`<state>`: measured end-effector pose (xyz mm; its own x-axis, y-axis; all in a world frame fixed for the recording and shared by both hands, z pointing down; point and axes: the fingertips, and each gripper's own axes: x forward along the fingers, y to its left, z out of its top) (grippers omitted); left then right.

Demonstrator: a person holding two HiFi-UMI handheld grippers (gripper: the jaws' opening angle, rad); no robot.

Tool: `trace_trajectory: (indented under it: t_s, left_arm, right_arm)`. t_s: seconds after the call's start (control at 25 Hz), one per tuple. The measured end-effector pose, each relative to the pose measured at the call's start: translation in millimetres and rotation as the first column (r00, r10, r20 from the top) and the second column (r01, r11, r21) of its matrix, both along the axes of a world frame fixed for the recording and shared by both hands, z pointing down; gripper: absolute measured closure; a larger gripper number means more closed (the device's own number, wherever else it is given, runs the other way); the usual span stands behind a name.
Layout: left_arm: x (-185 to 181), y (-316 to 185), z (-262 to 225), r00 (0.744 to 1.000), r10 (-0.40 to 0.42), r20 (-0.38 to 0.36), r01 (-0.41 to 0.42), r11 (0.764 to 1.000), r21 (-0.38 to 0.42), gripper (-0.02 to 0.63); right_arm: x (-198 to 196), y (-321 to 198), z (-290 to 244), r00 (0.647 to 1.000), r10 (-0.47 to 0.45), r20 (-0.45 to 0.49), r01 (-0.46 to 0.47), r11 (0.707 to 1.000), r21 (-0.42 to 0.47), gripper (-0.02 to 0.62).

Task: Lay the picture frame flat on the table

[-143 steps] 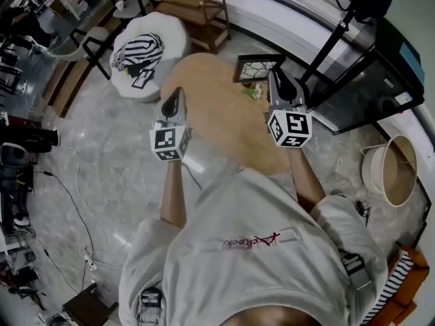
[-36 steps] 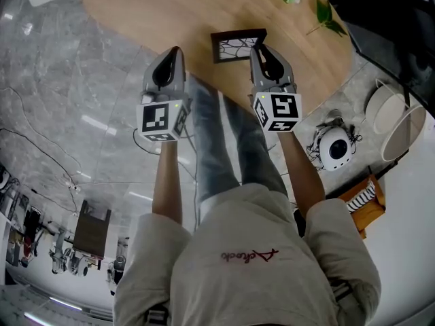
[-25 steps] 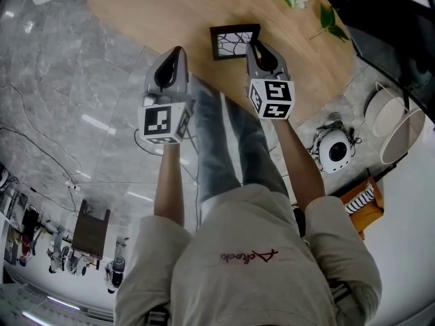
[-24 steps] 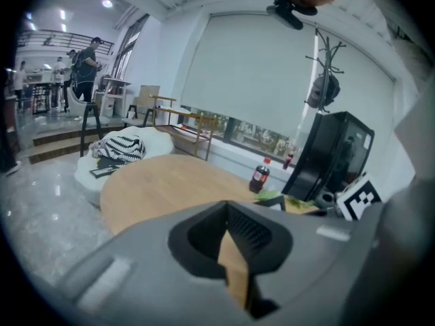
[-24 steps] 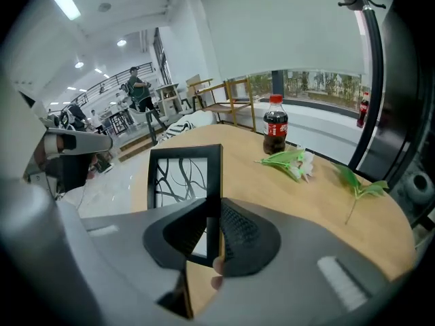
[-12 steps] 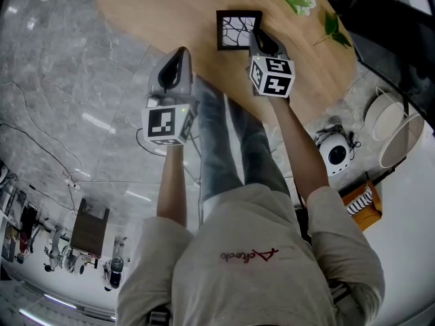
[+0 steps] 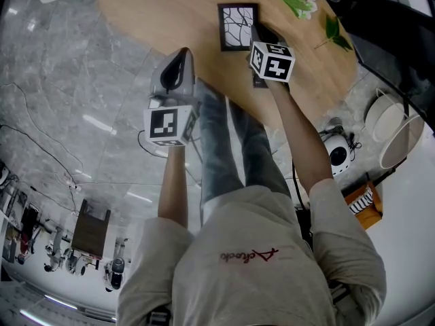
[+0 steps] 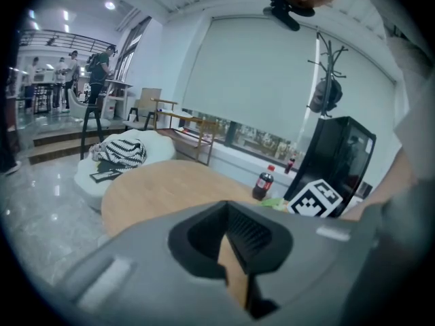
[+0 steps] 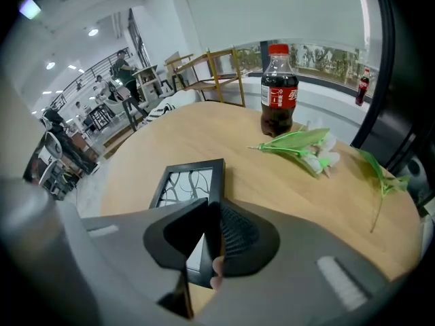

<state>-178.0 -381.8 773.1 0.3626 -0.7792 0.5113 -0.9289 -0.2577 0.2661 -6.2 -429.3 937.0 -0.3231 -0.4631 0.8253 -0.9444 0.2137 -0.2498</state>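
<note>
Black rectangular picture frame [image 7: 238, 26] flat on wooden table [image 7: 163, 12], right gripper [image 9: 206, 244] clamping its edge, left gripper [image 8: 235, 248] closed.

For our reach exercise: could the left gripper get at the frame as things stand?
Probably yes. The left gripper hangs at the edge of the table, only bare wood between it and the frame; the right gripper holds its right side.
</note>
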Motion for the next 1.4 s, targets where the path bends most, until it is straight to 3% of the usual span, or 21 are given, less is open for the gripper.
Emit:
trace_trajectory:
  t_s: [0.84, 1.12, 1.4]
  left_arm:
    - [-13.7, 7.0, -20.3, 1.000, -0.011, 0.012, 0.011, 1.000, 0.024, 0.604]
    - [-3.9, 7.8, -43.8, 1.000, -0.006, 0.013, 0.005, 0.998, 0.058, 0.604]
    - [11.2, 10.7, -62.3, 1.000, 0.002, 0.002, -0.002, 0.996, 0.086, 0.604]
  right_arm:
    - [-0.8, 5.0, -6.1, 0.999, -0.034, -0.010, 0.034, 0.999, 0.005, 0.506]
    - [7.3, 3.4, -46.4, 1.000, -0.020, -0.018, 0.022, 0.996, 0.092, 0.528]
    - [16.9, 5.9, -81.5, 0.999, -0.015, -0.035, 0.021, 0.985, 0.172, 0.589]
